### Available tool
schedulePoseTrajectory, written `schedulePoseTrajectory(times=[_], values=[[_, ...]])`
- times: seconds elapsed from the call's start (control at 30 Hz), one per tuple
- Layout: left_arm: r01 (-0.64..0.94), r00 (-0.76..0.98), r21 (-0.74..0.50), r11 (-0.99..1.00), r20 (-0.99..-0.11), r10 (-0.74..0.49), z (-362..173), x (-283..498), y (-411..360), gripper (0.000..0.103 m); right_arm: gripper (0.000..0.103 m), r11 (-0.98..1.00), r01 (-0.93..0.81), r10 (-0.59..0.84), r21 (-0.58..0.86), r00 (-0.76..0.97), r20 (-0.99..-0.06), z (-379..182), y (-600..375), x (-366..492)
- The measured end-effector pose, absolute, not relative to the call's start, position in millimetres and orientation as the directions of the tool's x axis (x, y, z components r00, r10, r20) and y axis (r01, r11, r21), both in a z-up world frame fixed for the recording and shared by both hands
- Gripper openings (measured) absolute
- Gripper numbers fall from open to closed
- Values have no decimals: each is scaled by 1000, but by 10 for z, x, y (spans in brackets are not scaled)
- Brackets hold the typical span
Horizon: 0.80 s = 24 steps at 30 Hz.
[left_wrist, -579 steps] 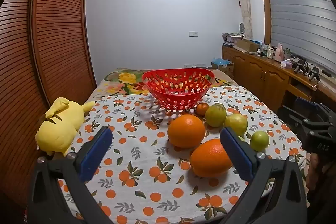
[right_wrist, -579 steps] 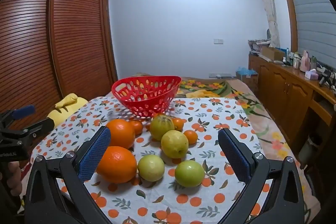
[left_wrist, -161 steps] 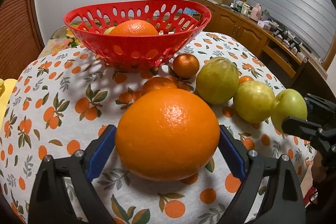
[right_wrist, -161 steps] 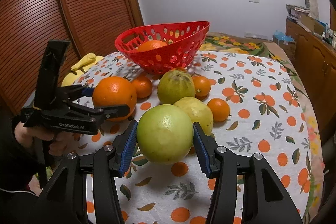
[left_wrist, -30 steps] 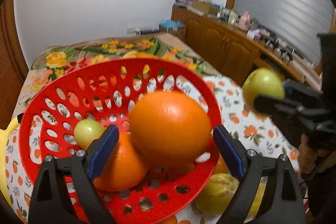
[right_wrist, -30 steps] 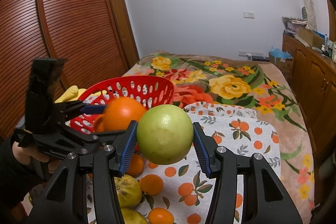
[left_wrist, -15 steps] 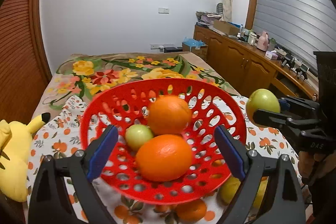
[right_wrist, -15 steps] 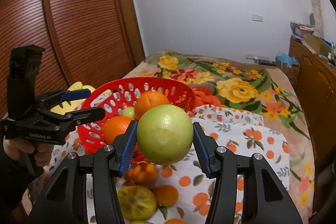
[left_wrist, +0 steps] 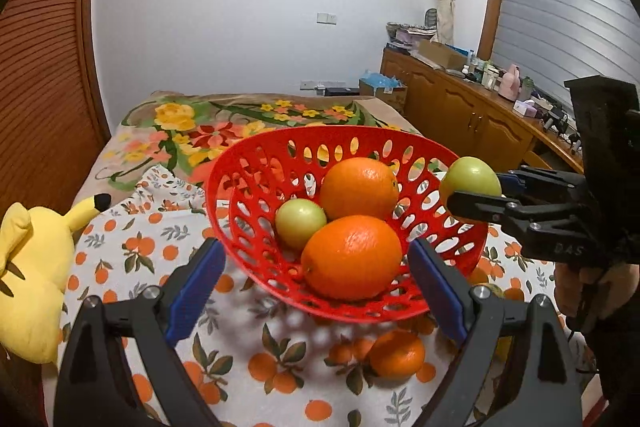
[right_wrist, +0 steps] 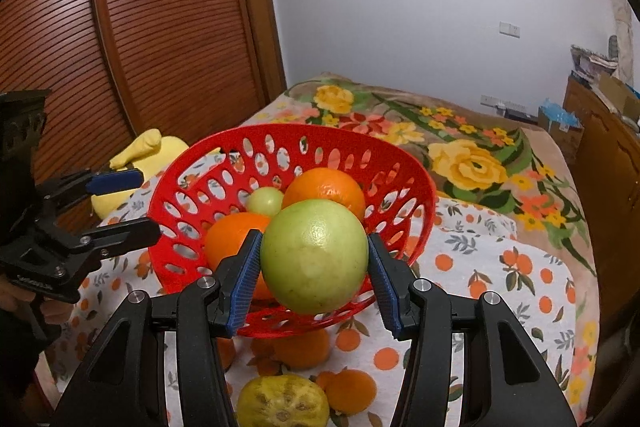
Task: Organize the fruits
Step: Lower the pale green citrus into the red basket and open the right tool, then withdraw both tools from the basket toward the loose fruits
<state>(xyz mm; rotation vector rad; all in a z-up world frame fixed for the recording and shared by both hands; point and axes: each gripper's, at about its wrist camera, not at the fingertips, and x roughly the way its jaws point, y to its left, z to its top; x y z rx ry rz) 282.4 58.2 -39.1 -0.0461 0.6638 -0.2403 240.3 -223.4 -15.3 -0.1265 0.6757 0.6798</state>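
Now the right gripper [right_wrist: 314,259] clamps a green fruit [right_wrist: 315,254] at the red basket [left_wrist: 256,163] rim.
Left gripper [left_wrist: 316,279] spread wide, empty; two oranges [left_wrist: 352,257] and a small green fruit [left_wrist: 300,223] sit inside.

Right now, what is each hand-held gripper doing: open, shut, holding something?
Left hand-held gripper: open, holding nothing, in front of the red basket.
Right hand-held gripper: shut on the green fruit, at the basket's rim.
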Motion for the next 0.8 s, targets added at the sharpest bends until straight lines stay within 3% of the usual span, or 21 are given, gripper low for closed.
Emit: schedulePoseTrajectory(times=[0.8], values=[[224, 740, -100, 969, -630, -236, -482, 2531, 440, 93, 53, 787, -607, 538, 109, 590, -602, -140, -2298, 2279]])
